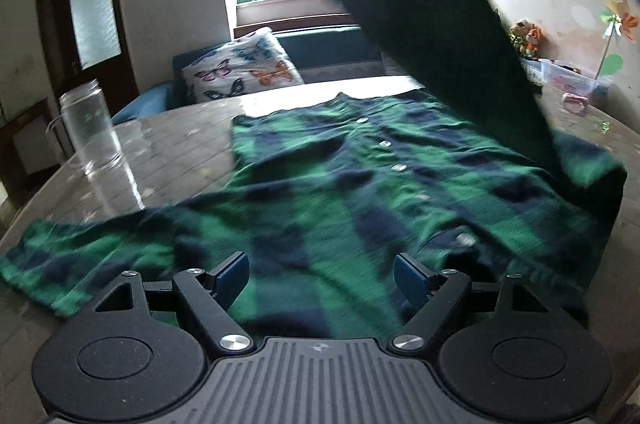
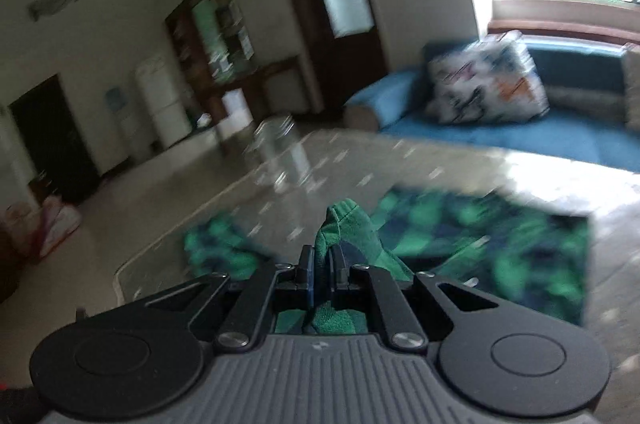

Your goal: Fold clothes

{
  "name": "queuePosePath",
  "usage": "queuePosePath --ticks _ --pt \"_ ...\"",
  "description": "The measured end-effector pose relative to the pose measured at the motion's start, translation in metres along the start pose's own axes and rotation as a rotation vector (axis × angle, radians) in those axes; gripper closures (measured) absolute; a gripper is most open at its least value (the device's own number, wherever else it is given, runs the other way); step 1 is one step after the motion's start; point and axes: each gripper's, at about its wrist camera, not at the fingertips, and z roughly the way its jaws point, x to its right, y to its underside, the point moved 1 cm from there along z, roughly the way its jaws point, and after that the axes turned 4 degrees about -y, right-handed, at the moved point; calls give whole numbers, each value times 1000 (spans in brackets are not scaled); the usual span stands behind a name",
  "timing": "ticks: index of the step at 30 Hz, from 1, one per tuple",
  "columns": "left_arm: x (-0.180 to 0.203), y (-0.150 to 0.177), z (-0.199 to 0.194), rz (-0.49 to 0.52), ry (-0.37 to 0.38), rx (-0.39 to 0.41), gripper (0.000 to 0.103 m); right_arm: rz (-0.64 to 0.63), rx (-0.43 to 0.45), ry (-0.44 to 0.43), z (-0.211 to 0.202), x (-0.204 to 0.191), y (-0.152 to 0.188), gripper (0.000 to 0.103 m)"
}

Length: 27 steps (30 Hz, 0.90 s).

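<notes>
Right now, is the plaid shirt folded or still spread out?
Mostly spread: the plaid shirt lies buttoned and flat on the table, one part lifted, pinched in the right tool.

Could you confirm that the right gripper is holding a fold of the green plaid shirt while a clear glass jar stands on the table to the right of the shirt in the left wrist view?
Nearly: the clear glass jar stands left of the green plaid shirt, as the left wrist view shows. The right gripper does hold a fold of it.

Green-navy plaid shirt [image 1: 340, 184], buttoned, spread flat mid-frame on table; one sleeve lifted to upper right, other sleeve lying lower left.
</notes>
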Motion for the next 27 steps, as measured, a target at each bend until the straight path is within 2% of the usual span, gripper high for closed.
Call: queuePosePath --ticks 3,7,10,16,23,27 --pt "-10 6 -2 -19 -11 -15 21 10 -66 -36 24 -5 13 84" --pt "-17 10 -5 -32 -21 -29 21 6 -88 -34 20 -2 28 82" --pt "-22 10 -9 -40 -30 -25 22 -6 -103 32 0 13 40 73" --pt "-31 -2 -11 -73 -36 2 22 24 -200 218 -33 65 83 73" --pt "-44 -20 6 -120 -78 -3 23 117 -272 330 -52 109 136 73" --pt "-45 -25 11 -119 -86 -6 26 106 -284 385 -62 119 143 73"
